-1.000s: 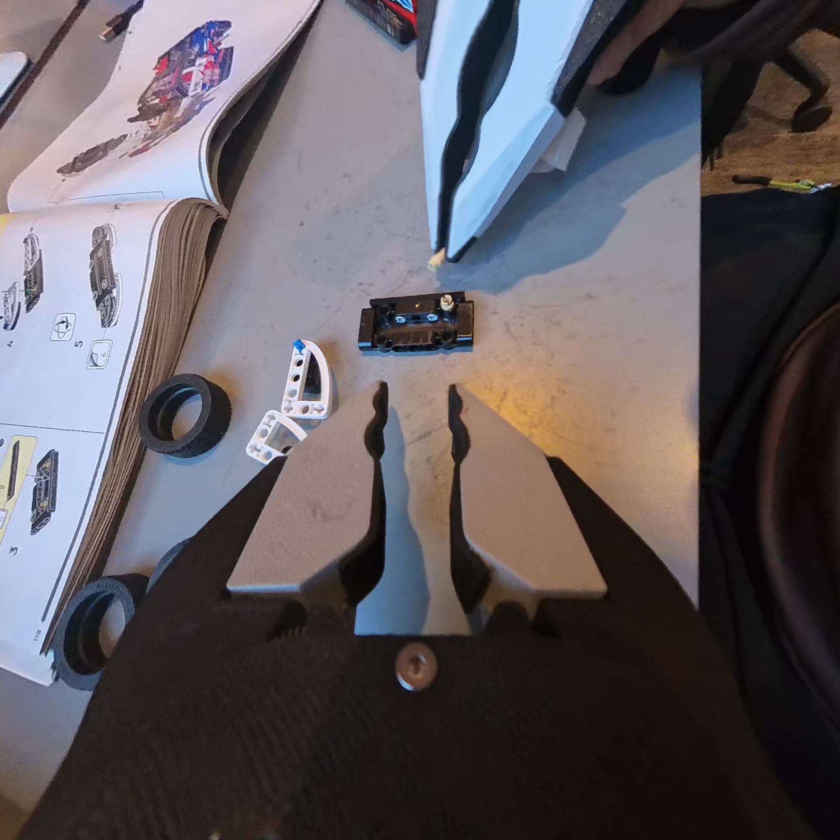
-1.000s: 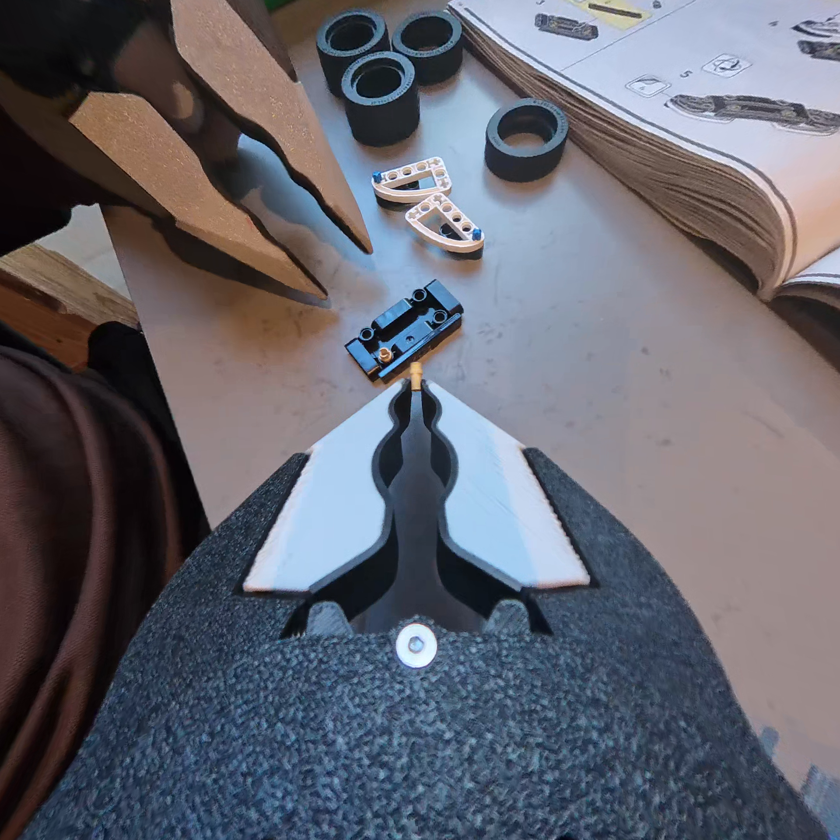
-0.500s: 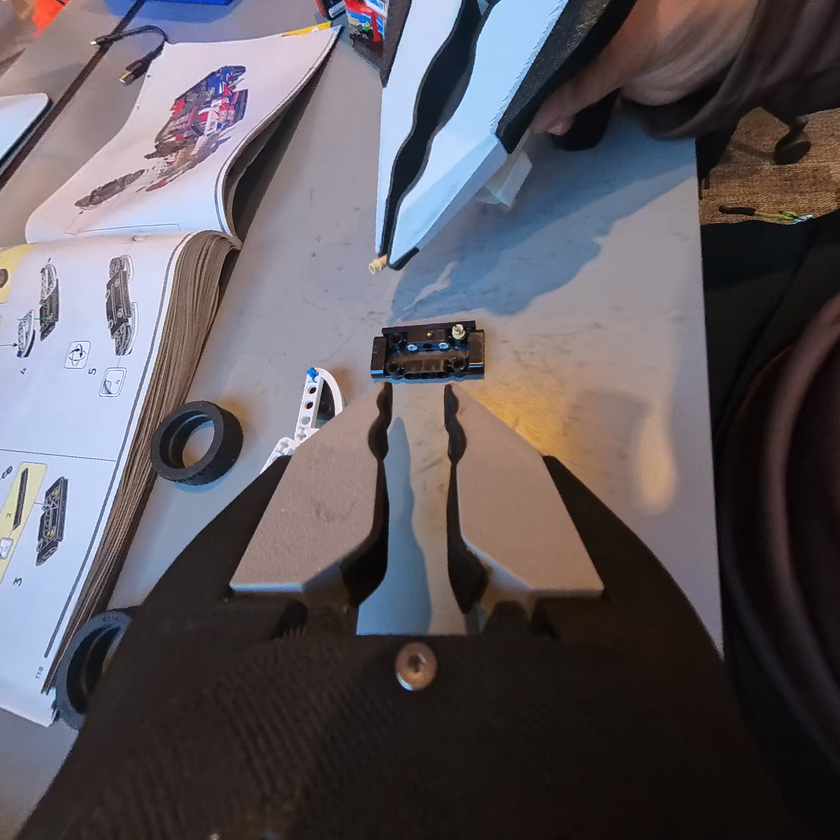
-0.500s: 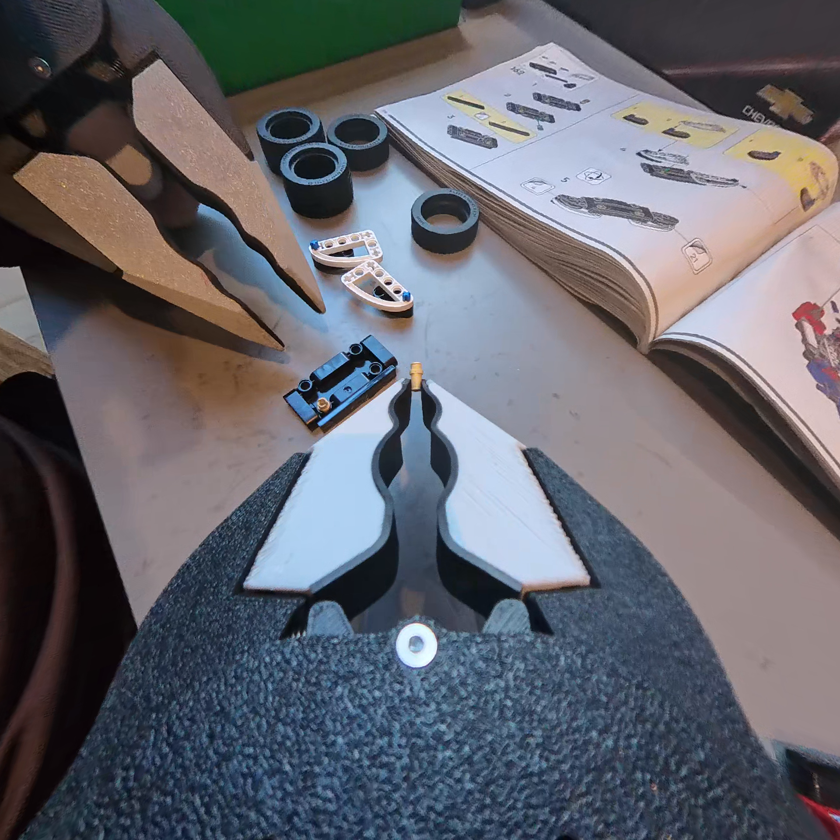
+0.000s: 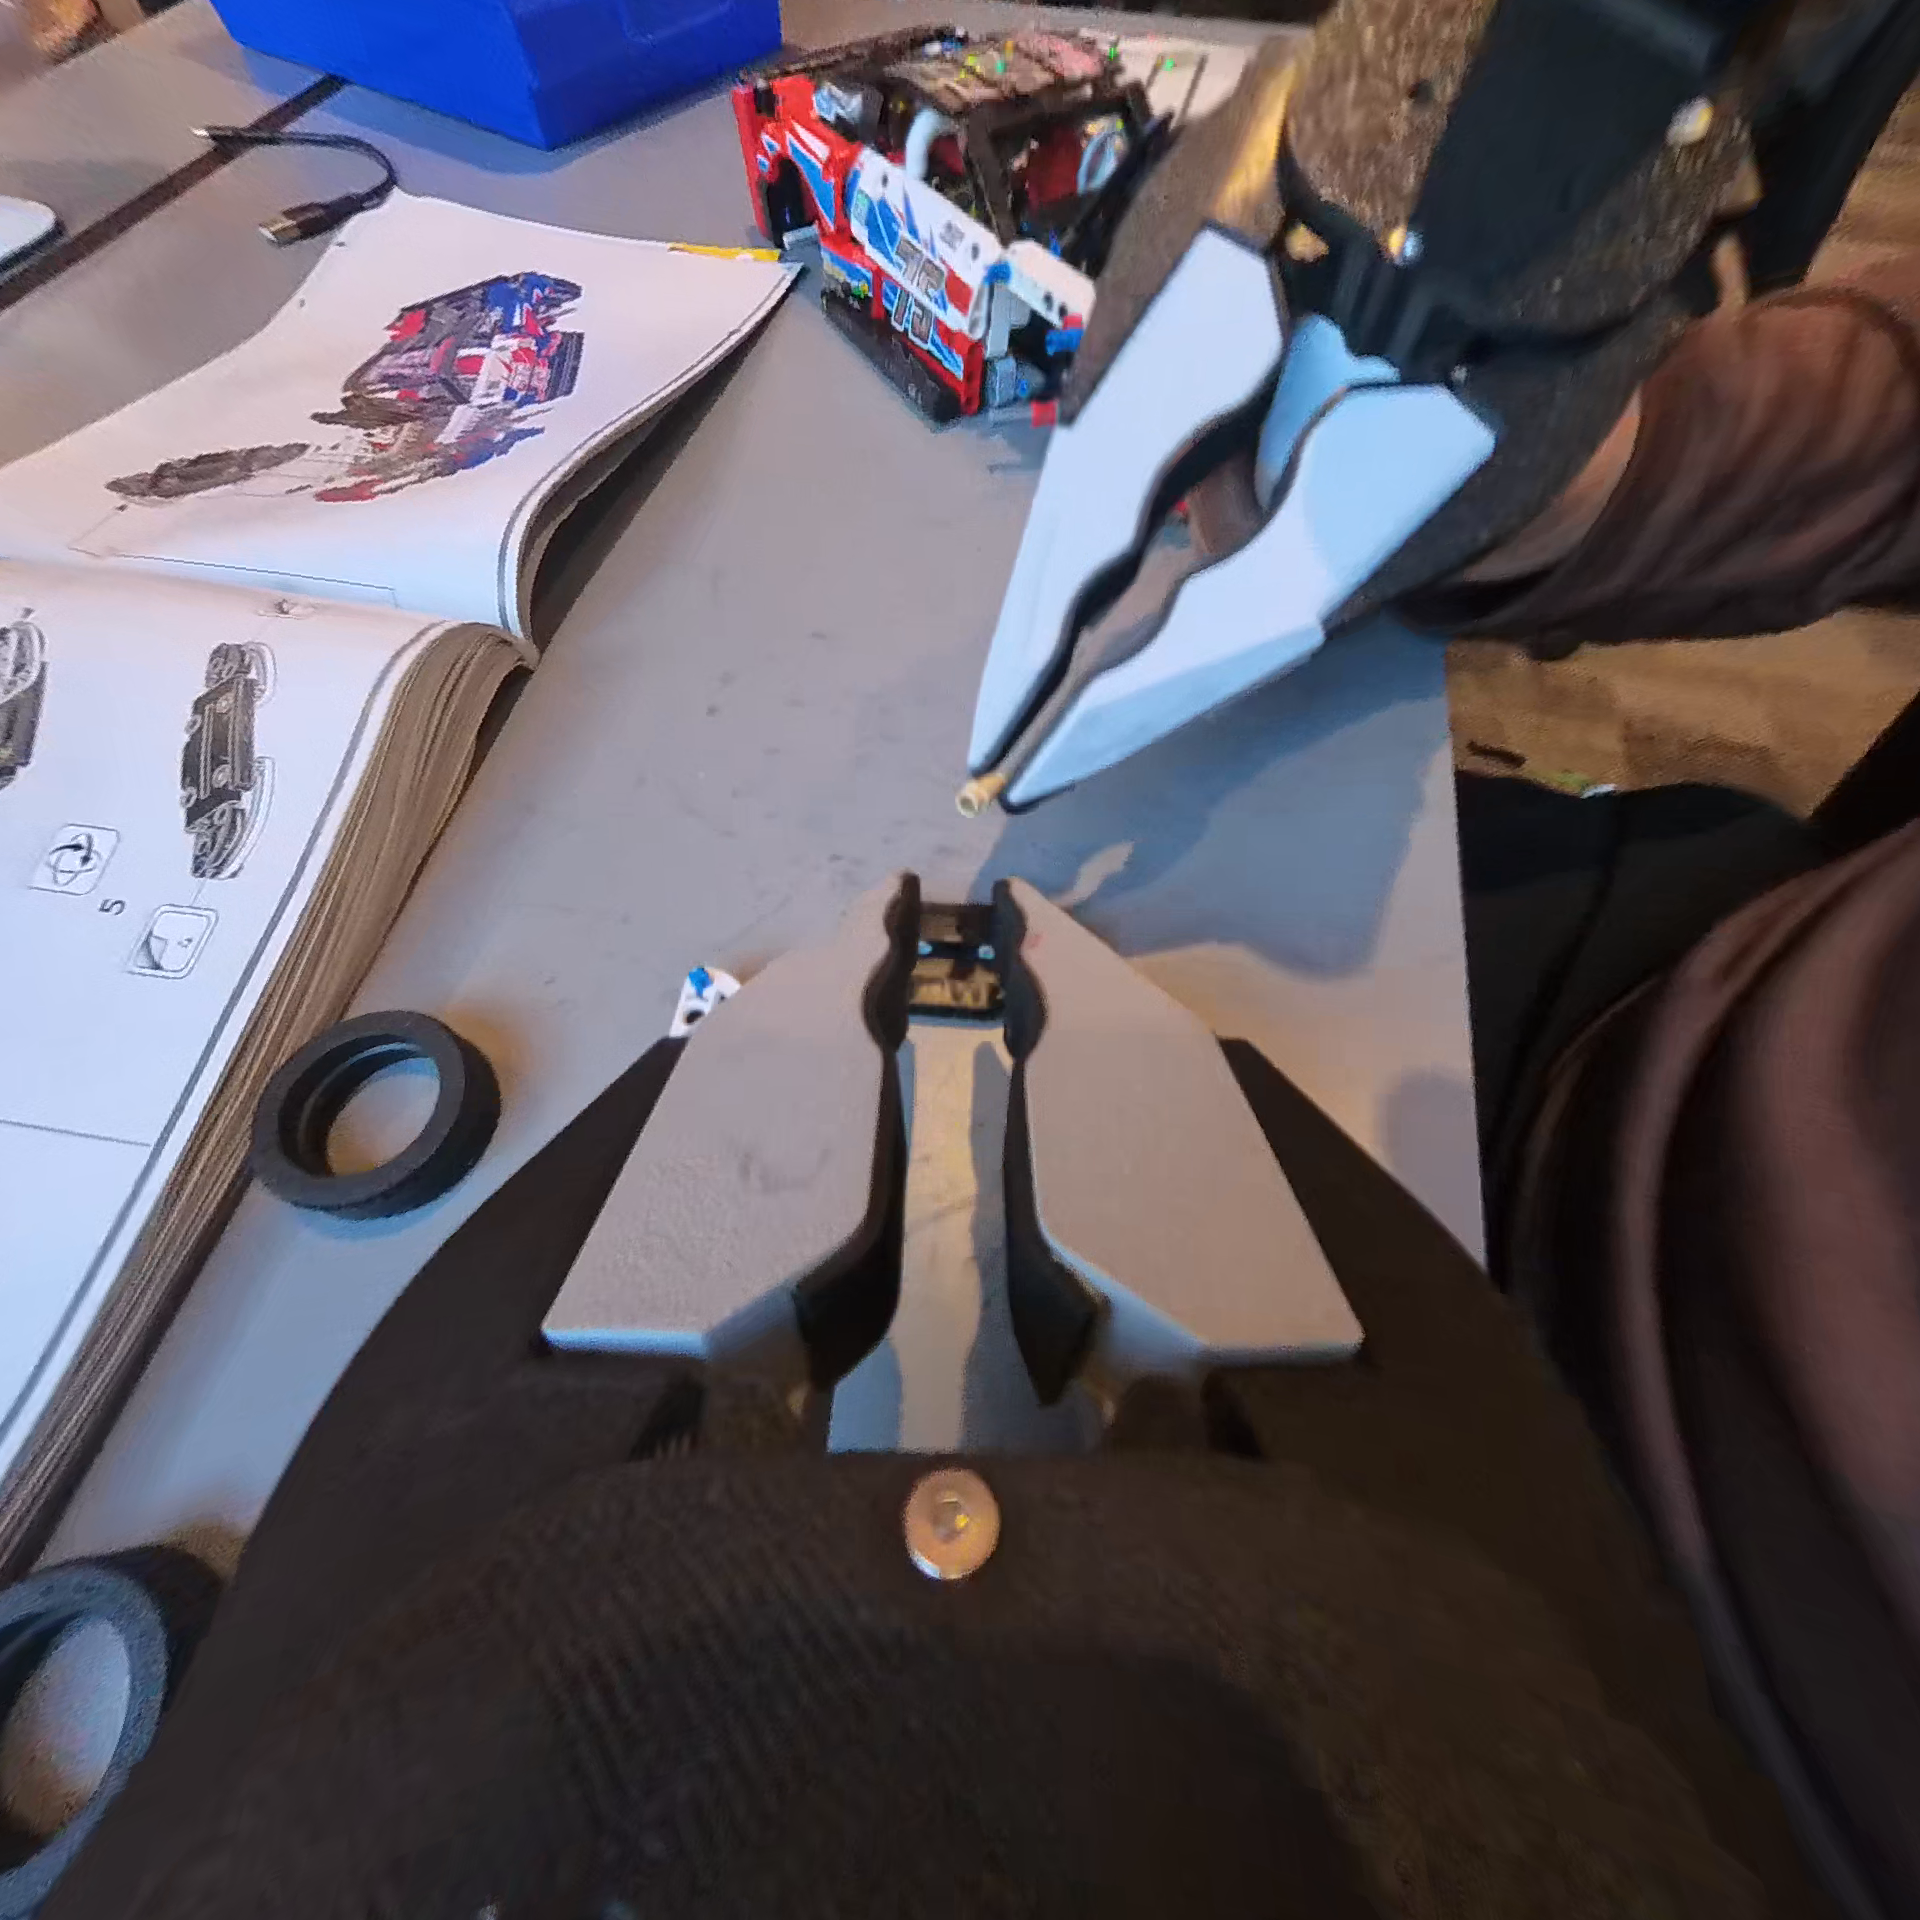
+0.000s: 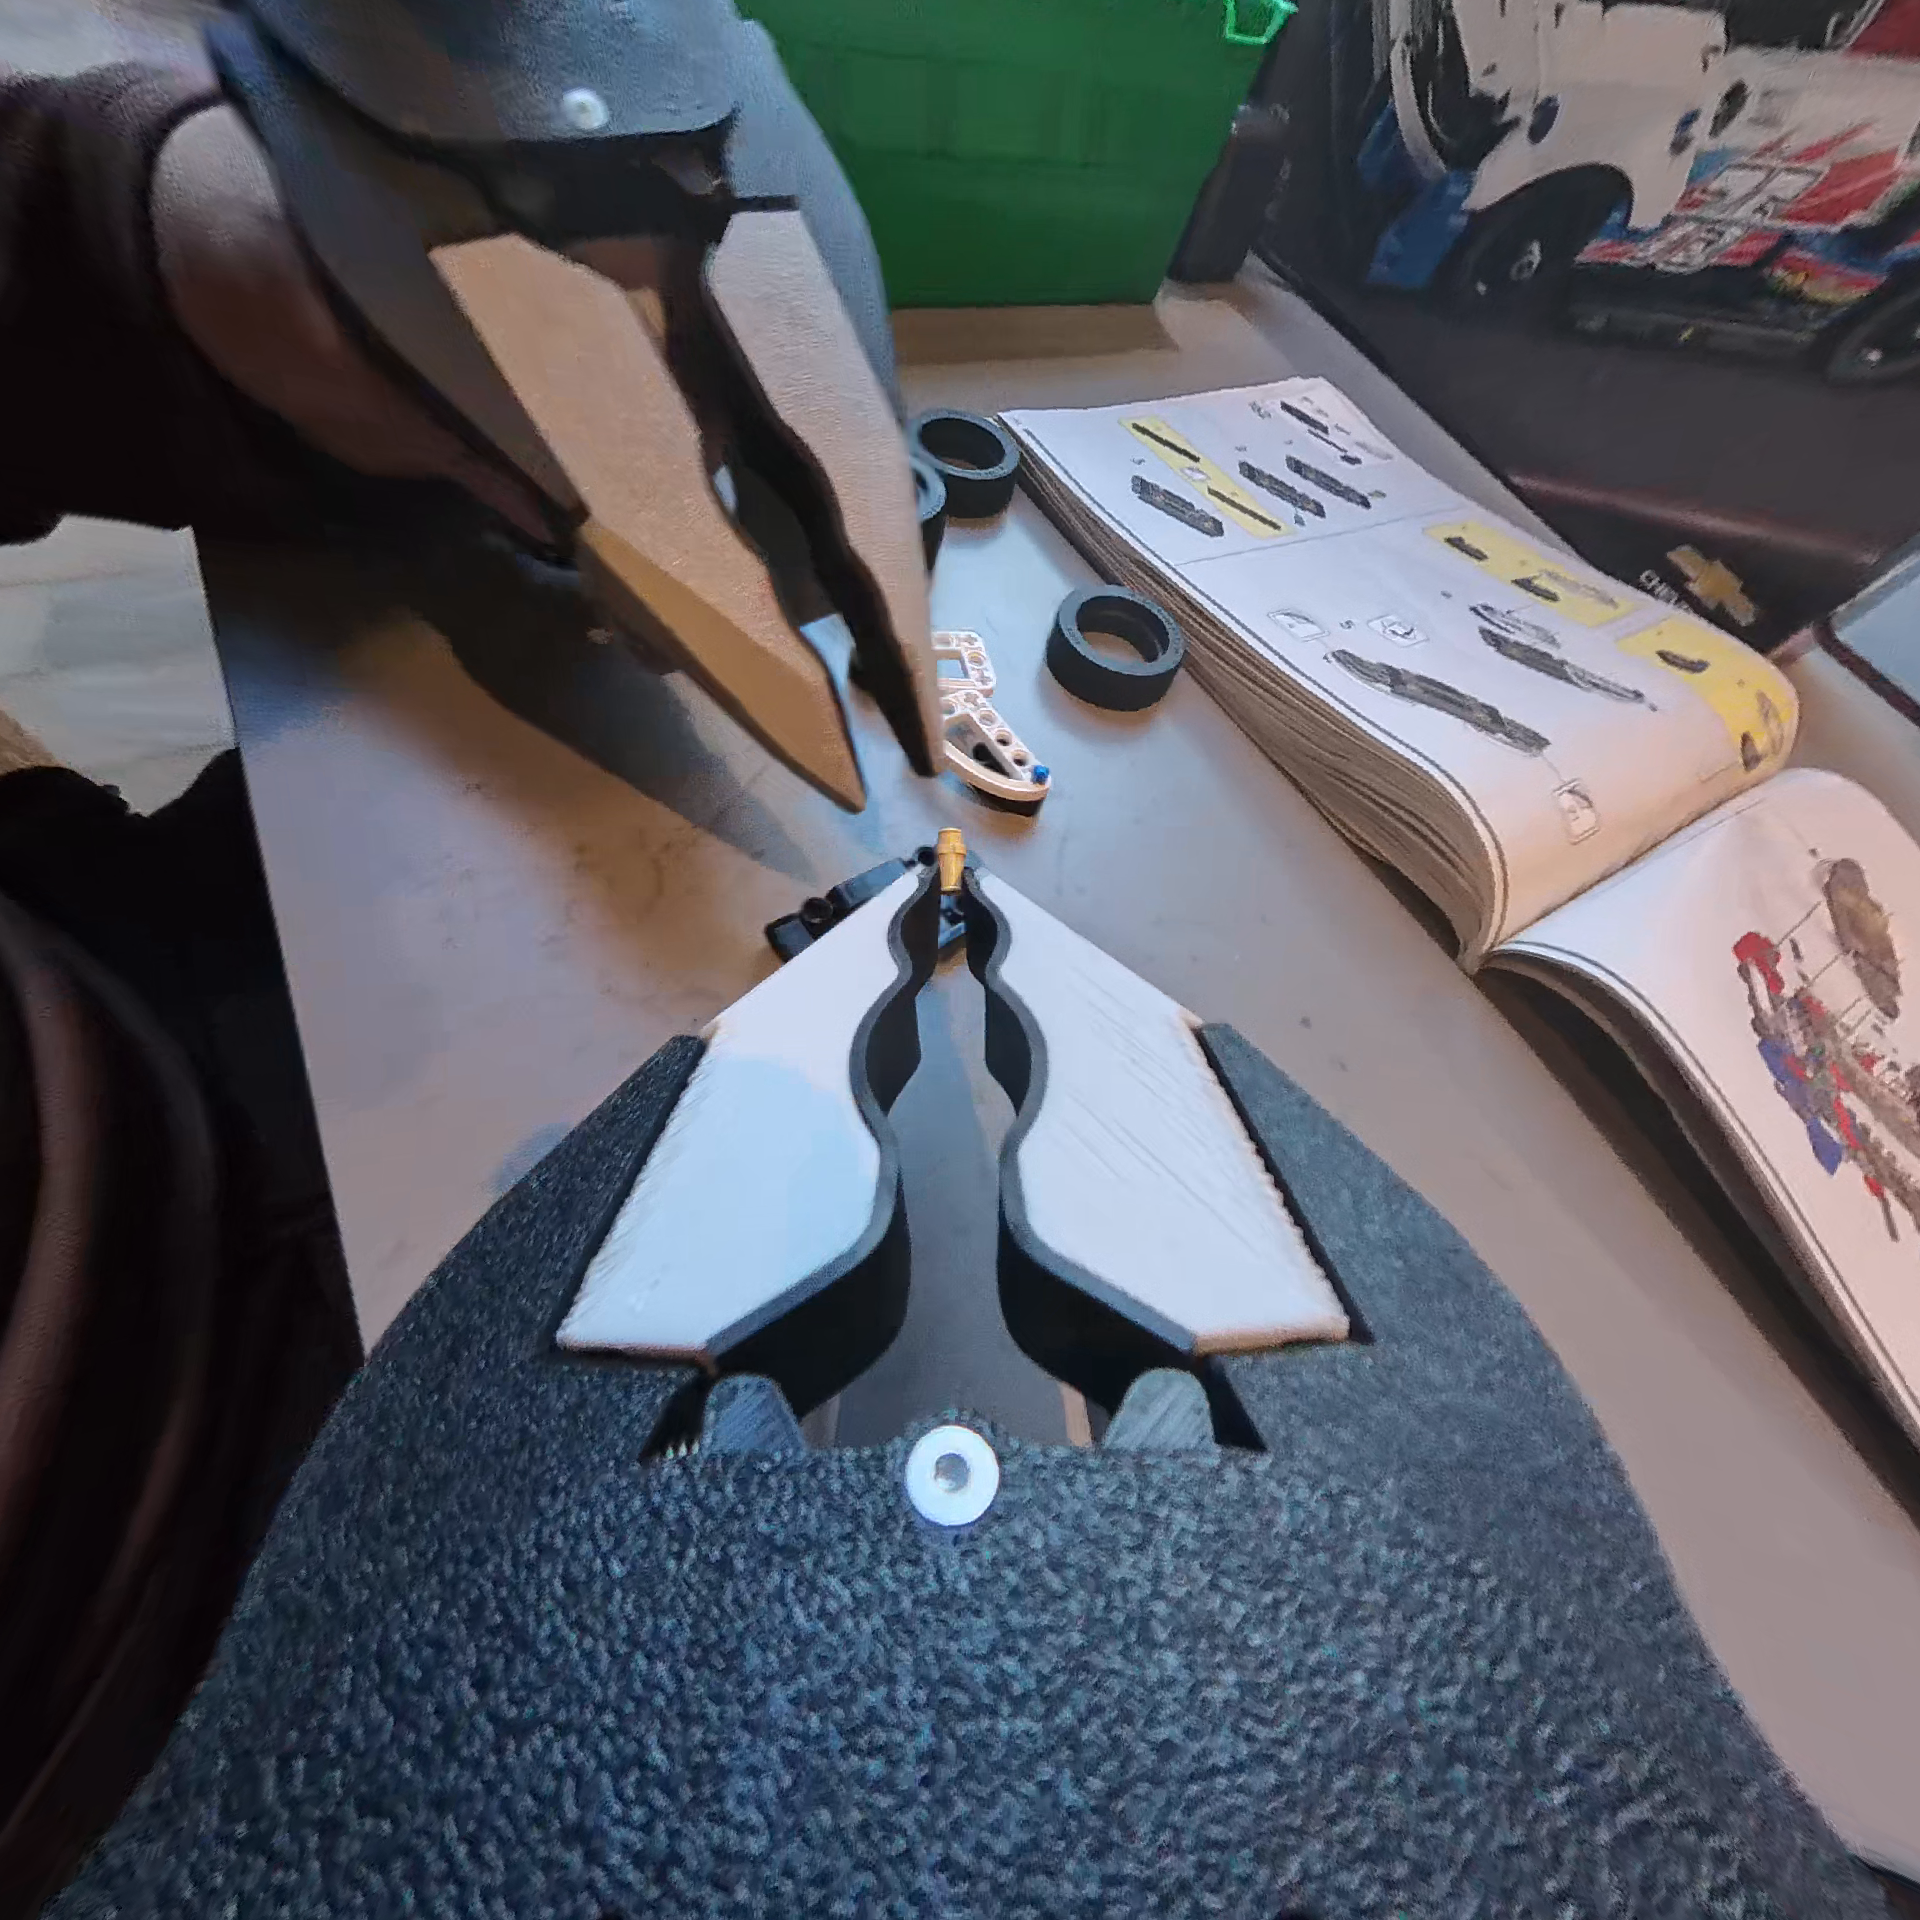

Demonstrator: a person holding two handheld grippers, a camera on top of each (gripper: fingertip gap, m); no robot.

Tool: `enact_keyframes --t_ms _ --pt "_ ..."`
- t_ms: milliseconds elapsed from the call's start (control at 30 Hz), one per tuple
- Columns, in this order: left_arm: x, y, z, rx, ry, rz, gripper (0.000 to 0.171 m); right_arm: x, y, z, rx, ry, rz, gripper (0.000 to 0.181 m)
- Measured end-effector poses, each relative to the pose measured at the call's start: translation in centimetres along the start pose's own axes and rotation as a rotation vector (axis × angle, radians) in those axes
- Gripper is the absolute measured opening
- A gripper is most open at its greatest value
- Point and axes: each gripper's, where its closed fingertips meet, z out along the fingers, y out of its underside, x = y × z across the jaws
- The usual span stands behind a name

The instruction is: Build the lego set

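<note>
A small black lego frame piece (image 5: 954,961) lies on the grey table (image 5: 748,665). It shows through the gap between my left gripper's grey fingers. My left gripper (image 5: 954,896) is open and hangs over the piece; contact is not visible. My right gripper (image 6: 948,883) is shut on a small tan pin (image 6: 949,854) and holds it above the table, just over the black piece (image 6: 831,914). In the left wrist view the right gripper (image 5: 1000,798) sits just beyond the black piece with the tan pin (image 5: 975,798) sticking out. In the right wrist view the left gripper (image 6: 891,781) is beside two white curved pieces (image 6: 987,750).
An open instruction book (image 5: 260,727) lies left, with black tyres (image 5: 374,1112) beside it. A built red, white and blue car model (image 5: 914,260) and a blue box (image 5: 520,52) stand at the back. The table edge (image 5: 1460,935) is close on the right. A green box (image 6: 1018,135) stands behind the tyres (image 6: 1112,649). My left and right fingertips are right by each other.
My left gripper has moved forward until the black piece shows between its fingers. My right gripper has lifted and drawn back from the black piece with the tan pin in it.
</note>
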Motion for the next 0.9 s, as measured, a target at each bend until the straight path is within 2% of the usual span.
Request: enact_keyframes --t_ms 233,333,400,467,567,633,700,800,900 --pt "0.6 -1.1 -0.2 0.051 0.155 -0.123 0.008 -0.8 -0.8 -0.3 0.038 -0.004 -0.034 0.003" --pt "0.7 -1.3 -0.7 0.091 0.196 -0.132 0.01 -1.1 -2.1 -0.7 0.113 -0.061 0.08 0.003" --pt "0.5 -2.2 -1.3 0.167 0.163 -0.081 0.018 -1.4 -3.1 -1.1 0.169 -0.178 0.284 0.003" --pt "0.7 -3.2 -2.0 0.237 0.075 0.039 0.02 -1.3 -4.4 -1.5 0.252 -0.315 0.556 0.003" --pt "1.5 -3.8 -1.8 0.223 -0.023 0.206 0.019 -0.9 -5.0 -1.6 0.322 -0.47 0.858 0.003" --pt "0.6 -3.7 -1.6 0.189 -0.129 0.253 0.022 -1.5 -4.6 -1.2 0.3 -0.519 0.927 0.002" --pt "0.6 -3.7 -1.7 0.179 -0.16 0.299 0.024 -1.7 -4.5 -1.1 0.301 -0.549 0.978 0.003" --pt "1.2 -3.6 -1.6 0.169 -0.179 0.379 0.011 -1.8 -4.7 -1.2 0.318 -0.593 1.032 0.003" --pt "1.2 -3.5 -1.5 0.157 -0.191 0.403 0.012 -1.9 -4.7 -1.1 0.325 -0.622 1.061 0.003"
